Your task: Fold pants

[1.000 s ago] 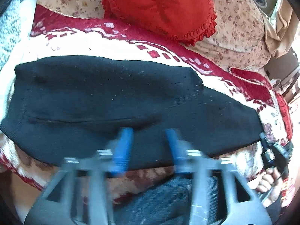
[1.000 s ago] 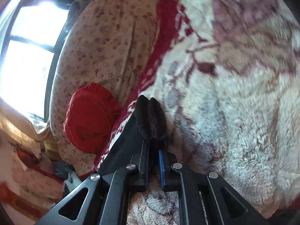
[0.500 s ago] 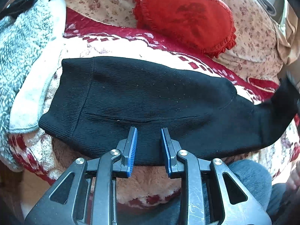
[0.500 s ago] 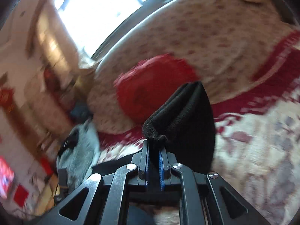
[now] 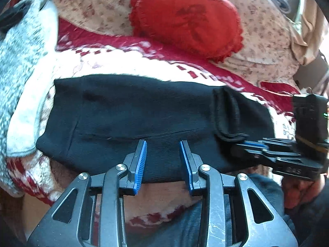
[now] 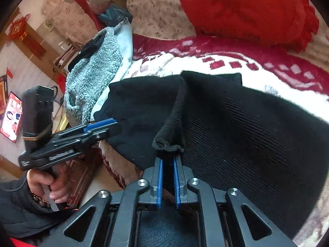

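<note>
Black knit pants [image 5: 144,111] lie across a red-and-white fleece blanket [image 5: 123,65]. My right gripper [image 6: 168,161] is shut on the cuff end [image 6: 170,127] of the legs and holds it over the pants' upper part [image 6: 139,107], so the legs double back on themselves. In the left wrist view the right gripper [image 5: 238,147] comes in from the right, with the cuff [image 5: 226,113] draped ahead of it. My left gripper [image 5: 162,144] hovers at the pants' near edge. Its jaws are opening, and the pads press on nothing. It also shows in the right wrist view [image 6: 115,126].
A red heart-shaped cushion [image 5: 185,18] leans on the floral sofa back behind the pants. A grey fleece garment [image 5: 18,61] is piled at the left end. A person's hand [image 6: 47,185] grips the left tool, and a knee in dark trousers [image 5: 185,226] is below.
The right gripper swung the cuff from the far right across to the pants' middle, folding the legs over. The left gripper's jaws widened and it shifted a little along the near edge.
</note>
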Demonstrator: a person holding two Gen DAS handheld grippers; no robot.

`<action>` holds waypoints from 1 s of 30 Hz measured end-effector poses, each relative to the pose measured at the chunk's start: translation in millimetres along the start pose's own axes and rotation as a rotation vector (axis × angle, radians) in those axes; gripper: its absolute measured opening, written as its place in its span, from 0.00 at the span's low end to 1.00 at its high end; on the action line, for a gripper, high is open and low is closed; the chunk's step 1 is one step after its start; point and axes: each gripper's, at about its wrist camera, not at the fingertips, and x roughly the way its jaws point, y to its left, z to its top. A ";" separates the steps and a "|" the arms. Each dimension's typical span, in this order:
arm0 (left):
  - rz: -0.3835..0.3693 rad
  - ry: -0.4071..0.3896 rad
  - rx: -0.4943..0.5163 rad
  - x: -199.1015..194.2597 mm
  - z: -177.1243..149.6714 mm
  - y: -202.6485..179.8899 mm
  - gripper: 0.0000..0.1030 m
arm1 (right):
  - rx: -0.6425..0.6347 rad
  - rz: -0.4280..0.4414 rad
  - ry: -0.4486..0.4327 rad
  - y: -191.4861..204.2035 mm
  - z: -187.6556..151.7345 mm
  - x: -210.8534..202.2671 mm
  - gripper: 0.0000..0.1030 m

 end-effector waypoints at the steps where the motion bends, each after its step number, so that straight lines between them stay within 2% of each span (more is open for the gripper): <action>1: -0.023 -0.006 0.016 -2.9 2.5 -6.4 0.30 | 0.023 0.025 -0.023 -4.8 0.0 -3.1 0.14; 3: -0.071 -0.023 0.055 -10.2 8.1 -23.0 0.30 | 0.041 0.073 -0.036 -6.5 -3.8 -6.8 0.23; 5: -0.126 -0.043 0.103 -17.1 12.7 -39.2 0.30 | 0.031 0.098 -0.055 -5.3 -9.4 -22.3 0.24; 6: -0.167 -0.056 0.145 -20.5 16.0 -52.4 0.33 | 0.023 0.114 -0.081 -5.2 -14.3 -36.1 0.24; 7: -0.184 -0.062 0.170 -21.6 17.7 -59.9 0.42 | 0.000 0.128 -0.133 -5.7 -24.6 -54.3 0.24; 8: -0.202 -0.070 0.209 -22.1 19.3 -71.7 0.45 | -0.018 0.114 -0.168 -4.5 -28.8 -64.5 0.24; 10: -0.248 -0.074 0.300 -17.1 21.1 -97.7 0.48 | -0.050 -0.009 -0.250 -12.3 -45.4 -92.1 0.24; 12: -0.290 -0.045 0.363 -4.1 25.5 -117.7 0.48 | -0.019 -0.248 -0.325 -31.0 -61.5 -112.6 0.24; 13: -0.288 -0.041 0.367 2.1 28.9 -121.5 0.46 | 0.018 -0.296 -0.347 -39.7 -66.5 -117.8 0.24; 14: -0.277 -0.038 0.367 9.1 33.0 -124.6 0.42 | 0.039 -0.310 -0.356 -45.4 -68.7 -120.1 0.22; 16: -0.197 -0.019 0.364 31.7 44.2 -125.2 0.18 | 0.052 -0.309 -0.387 -51.1 -69.9 -123.6 0.17; 17: -0.145 -0.002 0.351 42.0 48.2 -121.4 0.15 | 0.042 -0.317 -0.399 -50.0 -67.8 -122.5 0.15; 18: -0.073 0.049 0.334 58.2 48.4 -114.2 0.12 | 0.037 -0.345 -0.407 -48.7 -64.5 -120.2 0.15; 19: -0.049 0.096 0.319 69.4 46.0 -108.4 0.11 | 0.031 -0.354 -0.414 -46.8 -61.2 -118.3 0.15; 20: -0.049 0.124 0.307 75.7 42.3 -102.9 0.11 | 0.021 -0.354 -0.421 -45.3 -56.6 -114.4 0.15; 22: -0.070 0.105 0.292 75.4 38.9 -97.7 0.11 | 0.010 -0.349 -0.410 -49.2 -52.1 -110.7 0.15; 26: -0.110 0.105 0.234 80.2 39.3 -88.4 0.12 | 0.020 -0.386 -0.294 -67.1 -41.2 -70.2 0.14; 27: -0.123 0.102 0.226 79.4 38.2 -88.4 0.12 | 0.013 -0.384 -0.333 -68.1 -42.8 -68.7 0.14; 30: -0.147 0.097 0.217 77.0 37.9 -86.2 0.12 | 0.019 -0.391 -0.348 -67.2 -44.7 -68.2 0.14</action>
